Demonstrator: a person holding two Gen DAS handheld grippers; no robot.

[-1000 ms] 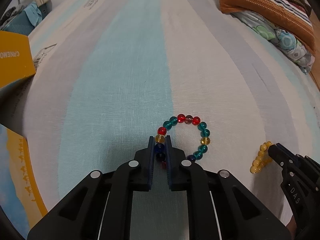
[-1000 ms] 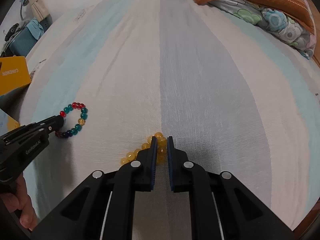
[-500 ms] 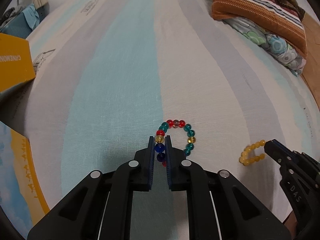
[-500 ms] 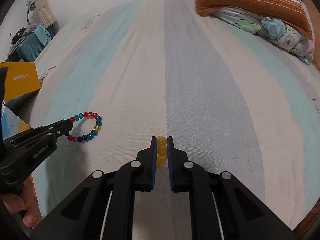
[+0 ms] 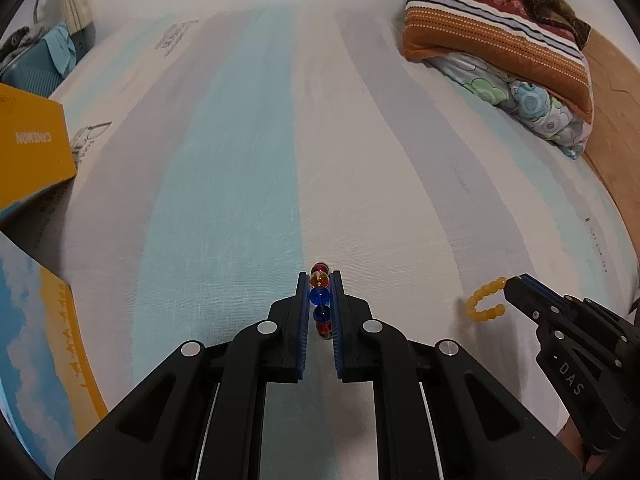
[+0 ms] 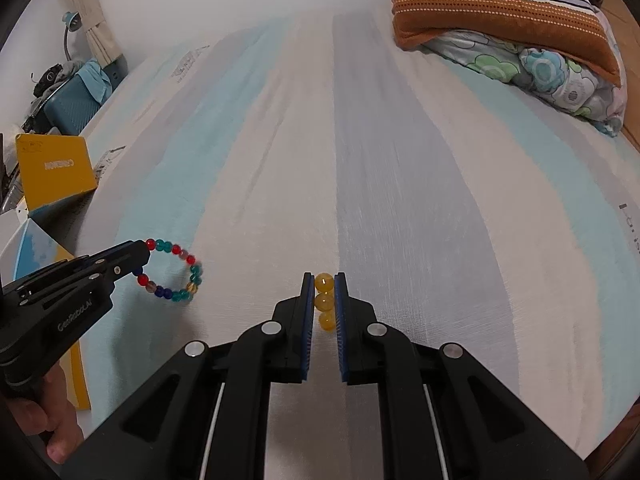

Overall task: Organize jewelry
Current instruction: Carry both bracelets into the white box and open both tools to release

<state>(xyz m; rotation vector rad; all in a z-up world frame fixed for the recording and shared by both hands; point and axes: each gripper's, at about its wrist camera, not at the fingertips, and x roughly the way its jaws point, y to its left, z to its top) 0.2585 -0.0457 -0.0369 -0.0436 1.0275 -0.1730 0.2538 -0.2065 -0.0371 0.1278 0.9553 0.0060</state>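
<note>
My left gripper (image 5: 319, 280) is shut on a multicoloured bead bracelet (image 5: 320, 295); red, amber and blue beads show edge-on between its blue pads. In the right wrist view that bracelet (image 6: 172, 270) hangs as a ring from the left gripper (image 6: 146, 250), lifted off the striped bedsheet (image 6: 400, 184). My right gripper (image 6: 324, 280) is shut on a yellow bead bracelet (image 6: 325, 300). The left wrist view shows the yellow bracelet (image 5: 482, 302) dangling in a curve from the right gripper (image 5: 510, 282).
A yellow box (image 5: 28, 148) sits at the bed's left edge, with a blue-and-yellow box (image 5: 36, 336) nearer. Folded striped and floral blankets (image 5: 500, 52) lie at the far right. A teal bag (image 6: 74, 100) stands beyond the bed's left side.
Both grippers have risen, each with its bracelet. The two bracelets have left the sheet and now hang free; the multicoloured one turned edge-on in the left wrist view.
</note>
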